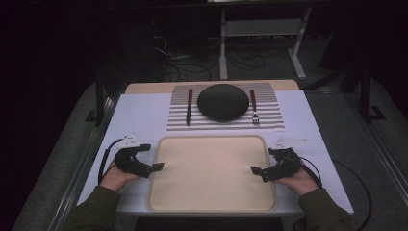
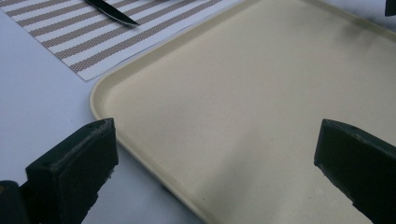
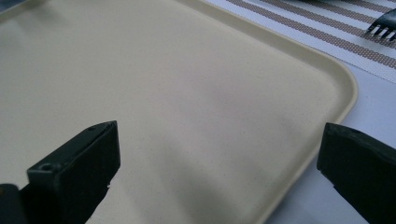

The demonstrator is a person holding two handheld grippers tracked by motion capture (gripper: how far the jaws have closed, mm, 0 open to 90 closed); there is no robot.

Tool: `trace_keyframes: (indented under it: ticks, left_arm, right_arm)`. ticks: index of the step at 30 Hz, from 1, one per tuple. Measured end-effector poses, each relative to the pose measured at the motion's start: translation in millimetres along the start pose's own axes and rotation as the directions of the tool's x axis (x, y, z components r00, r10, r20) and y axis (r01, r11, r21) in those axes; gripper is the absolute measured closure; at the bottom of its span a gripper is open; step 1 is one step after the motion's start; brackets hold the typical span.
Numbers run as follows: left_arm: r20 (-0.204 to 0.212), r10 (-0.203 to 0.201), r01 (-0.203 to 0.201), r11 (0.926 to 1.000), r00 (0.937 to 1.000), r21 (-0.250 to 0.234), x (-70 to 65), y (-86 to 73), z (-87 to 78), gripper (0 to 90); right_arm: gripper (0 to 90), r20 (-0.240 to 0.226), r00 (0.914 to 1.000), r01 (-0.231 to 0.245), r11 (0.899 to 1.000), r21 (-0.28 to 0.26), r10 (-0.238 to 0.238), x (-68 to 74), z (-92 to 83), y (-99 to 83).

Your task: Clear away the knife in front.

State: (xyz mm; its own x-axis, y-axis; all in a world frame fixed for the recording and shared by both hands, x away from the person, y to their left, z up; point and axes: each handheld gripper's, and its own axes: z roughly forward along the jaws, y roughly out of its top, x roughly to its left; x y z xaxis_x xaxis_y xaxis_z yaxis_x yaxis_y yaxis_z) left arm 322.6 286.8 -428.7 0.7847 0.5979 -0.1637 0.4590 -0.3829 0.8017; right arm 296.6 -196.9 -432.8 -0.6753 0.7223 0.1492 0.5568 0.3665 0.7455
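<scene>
Dark room, grey carpet floor point(image 1: 57, 159), tangled cables point(image 1: 187, 65) under a metal-legged desk point(image 1: 262, 29).

No lettering, number, label or brand mark can be read on anything in these views.
</scene>
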Motion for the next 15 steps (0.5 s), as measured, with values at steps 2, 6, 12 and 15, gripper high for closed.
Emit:
trace_keyframes:
  ticks: [2,6,12,15]
  left_arm:
    - [-0.001,-0.001,0.001,1.0,1.0,-0.002,1.1,1.4,0.1,0.0]
    - [-0.001,-0.008,0.008,0.9999,1.0,-0.007,1.8,4.4,1.2,0.0]
    - [-0.01,-0.016,0.016,0.9999,0.9998,-0.003,4.6,12.2,5.2,2.0]
    - [-0.008,-0.021,0.021,0.9997,0.9997,-0.013,5.7,16.5,7.0,5.4]
  right_arm:
    - [0.0,-0.002,1.0,0.005,1.0,-0.004,-0.005,-0.4,-0.5,-0.4]
    - [0.0,-0.004,1.0,-0.005,1.0,-0.007,0.005,-1.3,-0.8,-0.1]
    - [0.0,-0.01,0.9999,-0.003,1.0,-0.012,0.003,-1.7,0.2,0.8]
    - [0.0,-0.013,0.9999,0.005,1.0,-0.008,-0.005,-1.7,1.3,1.3]
